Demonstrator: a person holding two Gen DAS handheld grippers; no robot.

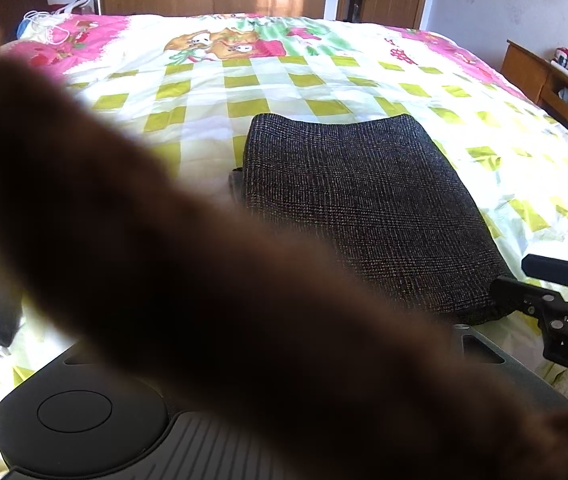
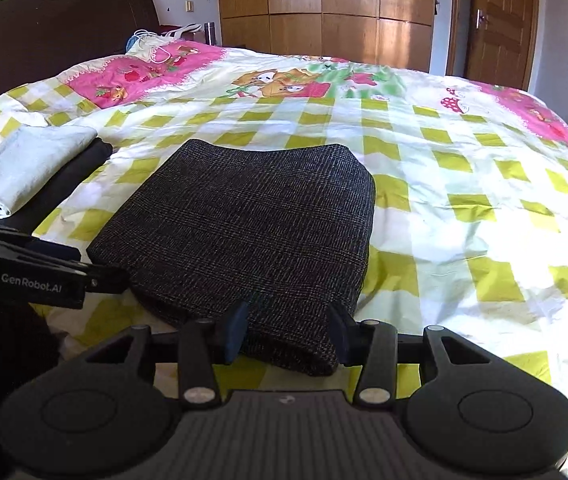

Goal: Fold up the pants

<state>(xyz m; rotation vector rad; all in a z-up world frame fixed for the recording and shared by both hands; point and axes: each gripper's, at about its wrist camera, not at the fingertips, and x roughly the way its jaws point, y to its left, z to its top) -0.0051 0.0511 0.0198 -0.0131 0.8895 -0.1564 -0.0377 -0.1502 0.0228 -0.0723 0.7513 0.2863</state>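
Observation:
The dark grey checked pants lie folded into a compact rectangle on the bed; they also show in the left wrist view. My right gripper is open, its two blue pads either side of the near edge of the pants. My left gripper comes in from the left, its tip at the near left corner of the pants; it looks closed but I cannot tell. In the left wrist view a blurred brown shape covers its fingers. The right gripper shows at the right edge there.
A checked yellow and white bedsheet covers the bed. A folded white towel lies on a folded dark garment at the left. A dark headboard, wooden wardrobe and door stand behind.

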